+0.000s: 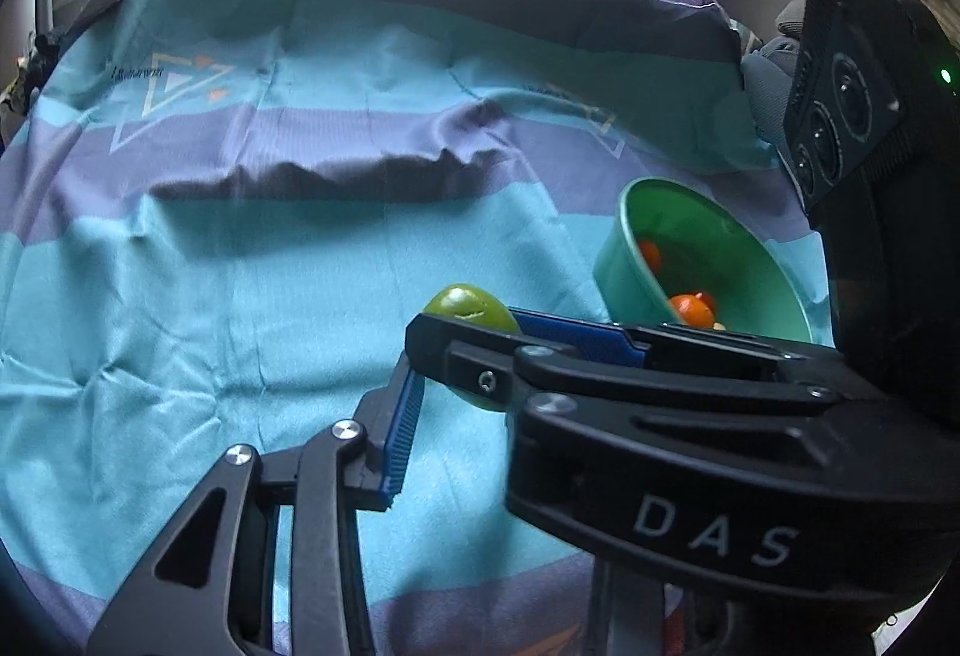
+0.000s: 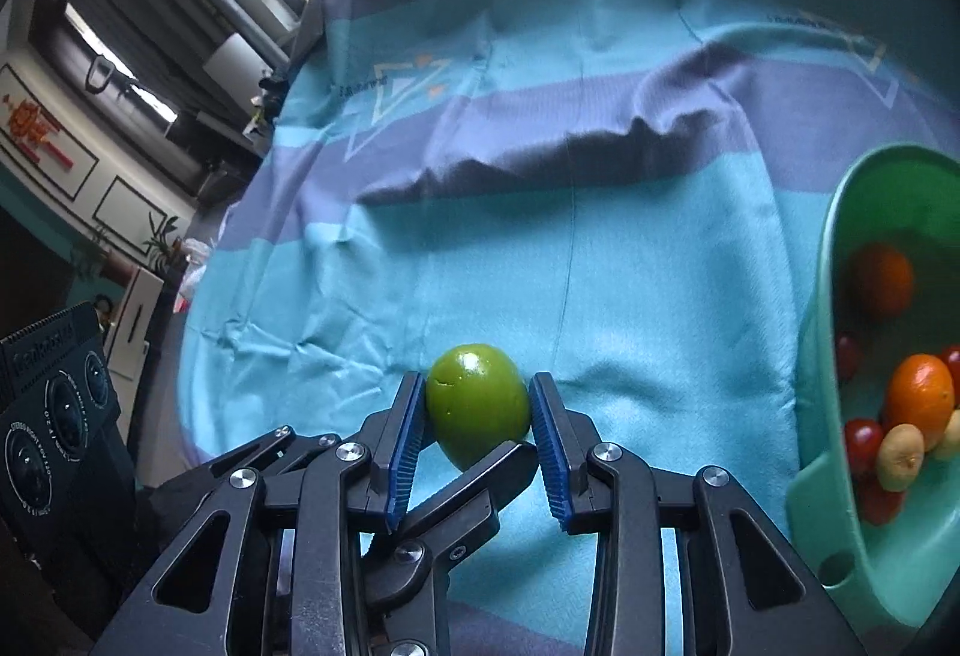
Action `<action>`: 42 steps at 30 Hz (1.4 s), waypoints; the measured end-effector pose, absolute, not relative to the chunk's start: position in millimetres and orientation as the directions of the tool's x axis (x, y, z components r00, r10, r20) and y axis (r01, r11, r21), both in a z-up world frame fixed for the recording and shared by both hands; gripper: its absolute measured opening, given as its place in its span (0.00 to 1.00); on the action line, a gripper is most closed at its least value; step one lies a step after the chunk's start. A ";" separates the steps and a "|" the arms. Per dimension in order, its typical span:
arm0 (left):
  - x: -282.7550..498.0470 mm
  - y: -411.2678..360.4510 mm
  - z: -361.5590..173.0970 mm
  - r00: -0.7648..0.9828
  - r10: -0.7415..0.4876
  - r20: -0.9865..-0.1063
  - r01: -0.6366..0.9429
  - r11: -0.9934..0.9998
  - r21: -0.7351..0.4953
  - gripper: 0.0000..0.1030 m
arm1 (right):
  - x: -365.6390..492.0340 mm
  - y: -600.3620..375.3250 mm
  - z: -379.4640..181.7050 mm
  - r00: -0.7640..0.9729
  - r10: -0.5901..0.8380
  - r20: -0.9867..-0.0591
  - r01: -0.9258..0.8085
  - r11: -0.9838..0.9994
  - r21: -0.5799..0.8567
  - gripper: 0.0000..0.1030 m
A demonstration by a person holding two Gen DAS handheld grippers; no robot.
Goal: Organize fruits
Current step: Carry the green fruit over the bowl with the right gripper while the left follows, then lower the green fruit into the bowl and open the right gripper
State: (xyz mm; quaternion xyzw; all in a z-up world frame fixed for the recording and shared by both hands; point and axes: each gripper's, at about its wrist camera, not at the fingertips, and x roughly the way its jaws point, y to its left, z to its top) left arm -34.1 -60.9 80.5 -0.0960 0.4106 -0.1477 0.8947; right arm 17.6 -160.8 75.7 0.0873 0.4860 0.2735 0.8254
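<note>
A green round fruit [image 2: 477, 404] sits between the blue pads of my right gripper [image 2: 476, 377], which is shut on it from both sides, just above the striped cloth. In the left wrist view the same fruit [image 1: 462, 303] shows partly behind the right gripper [image 1: 468, 326], which crosses in from the right. My left gripper [image 1: 468, 392] reaches in beside the fruit. Its visible blue pad stands a little apart from the fruit, and its other finger is hidden. One of its black fingers [image 2: 480, 482] passes under the fruit.
A green bowl [image 1: 624, 266] [image 2: 816, 356] stands to the right, holding oranges, small red fruits and a tan one. A teal and purple striped cloth [image 1: 240, 296] [image 2: 630, 296] covers the surface, with a dark fold across its middle. Windows run along the far edge.
</note>
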 end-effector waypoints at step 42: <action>22.1 -238.7 92.3 0.474 -0.513 -0.715 0.472 0.834 -0.286 0.32 | 30.6 -346.0 88.3 0.576 0.389 -0.719 -0.039 0.892 0.451 0.37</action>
